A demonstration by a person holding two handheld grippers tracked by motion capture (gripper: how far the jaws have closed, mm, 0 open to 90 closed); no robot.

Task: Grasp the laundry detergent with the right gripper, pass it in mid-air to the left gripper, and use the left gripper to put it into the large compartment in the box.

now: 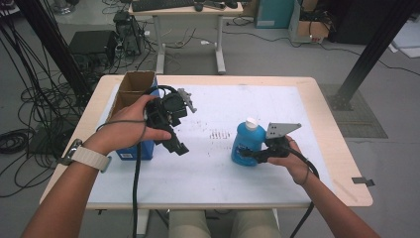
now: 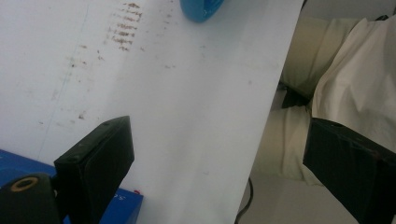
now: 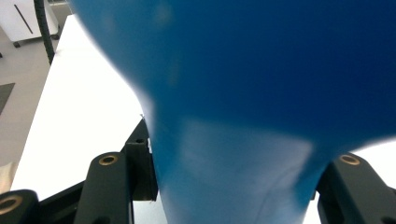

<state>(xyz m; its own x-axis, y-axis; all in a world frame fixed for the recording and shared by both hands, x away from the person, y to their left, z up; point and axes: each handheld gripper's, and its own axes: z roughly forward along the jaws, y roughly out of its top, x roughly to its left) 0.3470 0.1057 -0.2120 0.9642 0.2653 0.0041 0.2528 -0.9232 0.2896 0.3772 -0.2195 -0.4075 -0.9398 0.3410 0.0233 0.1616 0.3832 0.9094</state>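
- Right gripper: clamped on the blue bottle low on its body, jaws pressed against both flanks in the right gripper view, presumably to keep it steady and upright for a carry.
- Blue bottle: standing upright on the white table, right of centre, white cap on top; base appears to rest on the surface, though contact is hard to confirm.
- Grip set at the narrower waist of the bottle, probably because the pinch in the shape keeps it from slipping through.
- Left gripper: jaws spread wide with nothing between them, hovering over the table's left side, angled down toward the middle; likely kept ready as a helper.
- Left gripper view: two black blocky pads far apart, bare tabletop between, bottle edge at the top.
- Open cardboard box with blue sides at the left edge, just beside the left hand; plausibly the destination.
- Bottle: smooth, glossy plastic, rounded shoulders, label on the front too blurred to read.
- Table: matte white sheet with pale wooden rim, a patch of small brown specks near centre.
- Jaws: hard matte black, square-edged, brass-ringed pivots.
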